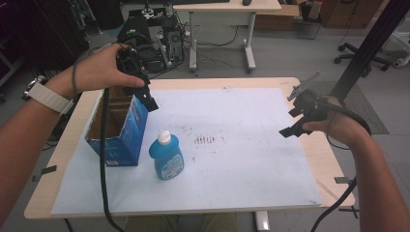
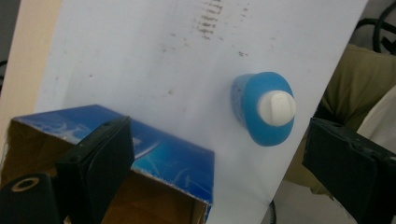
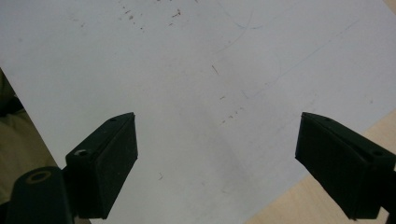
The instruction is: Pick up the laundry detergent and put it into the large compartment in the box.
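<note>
From the high view, the left claw (image 1: 146,98) hangs over the right-hand wall of the open blue carton (image 1: 118,126), tips angled down toward the worktop (image 1: 300,83). Its jaws are spread and nothing sits between them. The blue bottle (image 1: 166,155) with the white cap stands upright on the white sheet (image 1: 251,145), just beside the carton's near corner and clear of it. Standing free like that, it looks ready to be picked and dropped into the carton, whose open top faces up to take it. Over on the other side, the right claw (image 1: 293,126) hovers above the sheet's right edge, well apart from both things, looking parked out of the way.

Switching to the left gripper view: the left claw (image 2: 219,163) looks straight down, jaws wide. The carton (image 2: 154,158) lies under the left jaw, brown inside showing. The bottle (image 2: 264,108) is seen cap-first between the two jaws but far below them, untouched. My read is that this claw is the one lining up on the bottle, since the cap sits nearly in its gap.

Now the right gripper view: the right claw (image 3: 217,170) is wide apart and holds nothing, with the smudged sheet (image 3: 187,70) beneath and a strip of bare wood worktop (image 3: 299,205) at the lower right corner.
</note>
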`<state>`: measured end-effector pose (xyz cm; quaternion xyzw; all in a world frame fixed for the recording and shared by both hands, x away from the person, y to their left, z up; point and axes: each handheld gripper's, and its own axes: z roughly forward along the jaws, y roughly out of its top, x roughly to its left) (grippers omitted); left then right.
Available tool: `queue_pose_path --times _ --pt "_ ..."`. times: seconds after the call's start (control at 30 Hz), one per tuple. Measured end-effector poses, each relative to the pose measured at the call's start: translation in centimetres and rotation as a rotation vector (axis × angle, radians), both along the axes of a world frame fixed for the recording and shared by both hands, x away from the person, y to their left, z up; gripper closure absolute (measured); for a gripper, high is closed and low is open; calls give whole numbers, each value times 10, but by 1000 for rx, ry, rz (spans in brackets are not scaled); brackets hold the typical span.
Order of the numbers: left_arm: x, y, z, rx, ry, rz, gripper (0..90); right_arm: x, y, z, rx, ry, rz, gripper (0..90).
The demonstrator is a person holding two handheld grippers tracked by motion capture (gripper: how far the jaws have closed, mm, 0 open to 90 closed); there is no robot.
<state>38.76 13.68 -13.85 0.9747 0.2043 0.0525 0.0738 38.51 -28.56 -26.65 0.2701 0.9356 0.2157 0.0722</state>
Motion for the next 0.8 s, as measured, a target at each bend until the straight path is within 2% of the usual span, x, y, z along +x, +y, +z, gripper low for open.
queue_pose_path --times 0.13,0.3,0.8 --pt "-6 -1 1 -7 2 43 76 -1 0 -2 0 0 1 129" --pt "-12 -3 -2 -6 22 60 78 -2 1 -3 -1 0 6 129" --pt "-27 -9 -12 12 35 119 84 -4 0 -6 -6 -1 8 129"
